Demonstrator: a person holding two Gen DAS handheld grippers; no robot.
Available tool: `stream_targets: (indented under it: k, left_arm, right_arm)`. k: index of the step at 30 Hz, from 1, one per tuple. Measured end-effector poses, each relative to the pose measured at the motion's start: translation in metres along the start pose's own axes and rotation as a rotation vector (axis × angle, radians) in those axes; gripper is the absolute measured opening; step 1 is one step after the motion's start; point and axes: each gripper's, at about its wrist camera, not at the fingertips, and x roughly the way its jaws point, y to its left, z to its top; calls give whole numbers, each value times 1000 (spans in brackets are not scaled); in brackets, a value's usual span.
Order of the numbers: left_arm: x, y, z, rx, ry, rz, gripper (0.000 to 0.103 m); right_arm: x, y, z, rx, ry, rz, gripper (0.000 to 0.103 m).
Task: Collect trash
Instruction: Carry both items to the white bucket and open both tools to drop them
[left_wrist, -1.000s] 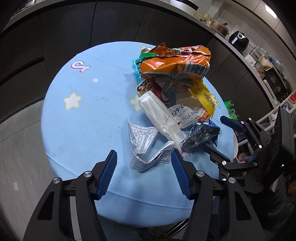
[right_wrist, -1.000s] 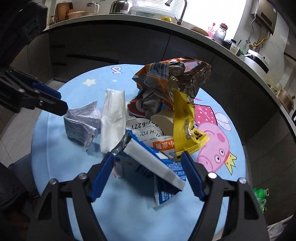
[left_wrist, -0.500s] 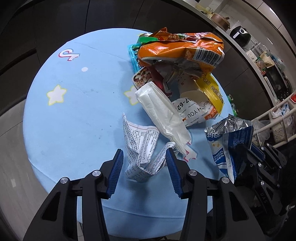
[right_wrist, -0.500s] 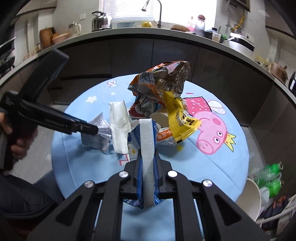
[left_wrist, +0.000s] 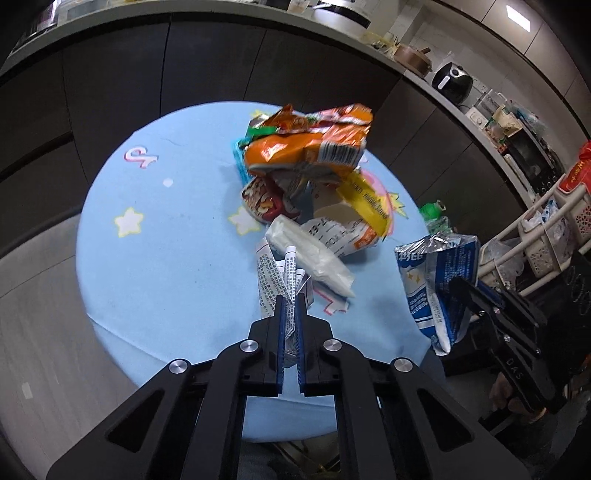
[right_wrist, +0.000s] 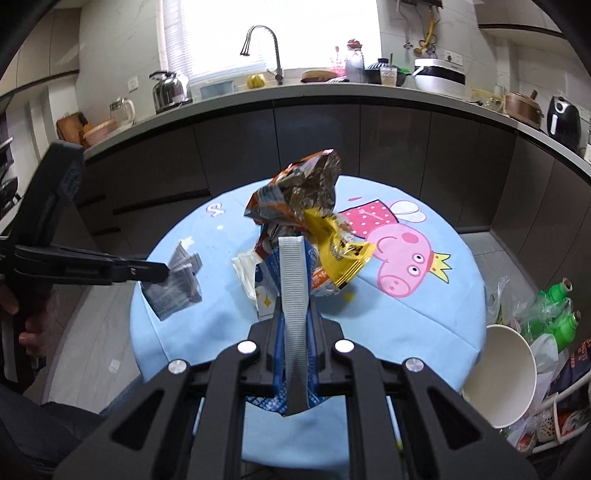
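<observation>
On the round blue cartoon table (left_wrist: 166, 240) lies a trash pile: an orange chip bag (left_wrist: 310, 147), a yellow wrapper (left_wrist: 365, 201) and a white plastic packet (left_wrist: 310, 254). My left gripper (left_wrist: 290, 299) has its jaws closing tight on a folded printed paper (left_wrist: 267, 273). The right wrist view shows that paper (right_wrist: 177, 291) hanging clear of the table (right_wrist: 406, 314) from the left gripper (right_wrist: 162, 271). My right gripper (right_wrist: 294, 314) is shut on a blue and white foil wrapper (right_wrist: 291, 280), held upright. From the left wrist view, this wrapper (left_wrist: 436, 280) hangs beside the table's right edge.
A white paper bowl (right_wrist: 495, 373) and a clear bag of green bottles (right_wrist: 550, 314) sit low beside the table's right side. A white basket rack (left_wrist: 546, 240) stands behind them. Dark cabinets (right_wrist: 332, 129) under a counter curve around the far side.
The left jaws closed on the printed paper and raised it off the table. The right gripper shut on the blue wrapper, lifted it off the pile and rolled it upright.
</observation>
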Motion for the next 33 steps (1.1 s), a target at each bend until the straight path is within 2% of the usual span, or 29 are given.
stream_targets:
  k: [3, 6, 13, 17, 23, 28, 33]
  left_arm:
    - [-22, -20, 12, 39, -66, -25, 4]
    - [-33, -48, 26, 96, -105, -83, 4]
    - [-12, -128, 53, 235, -102, -219, 4]
    - [27, -177, 68, 289, -46, -288, 4]
    - [96, -251, 80, 373, 53, -366, 4]
    - [160, -297, 79, 429, 145, -389, 4]
    - [221, -321, 73, 450, 232, -379, 4]
  right_arm:
    - [-16, -8, 3, 27, -40, -26, 12]
    - [-32, -23, 4, 57, -74, -65, 12]
    - [-63, -83, -8, 170, -123, -211, 12]
    - [-73, -127, -25, 256, -120, -304, 12]
    - [-66, -192, -60, 367, -69, -420, 12]
    - [-46, -236, -91, 447, -25, -443, 12]
    - [-20, -268, -112, 486, 4, -437, 12]
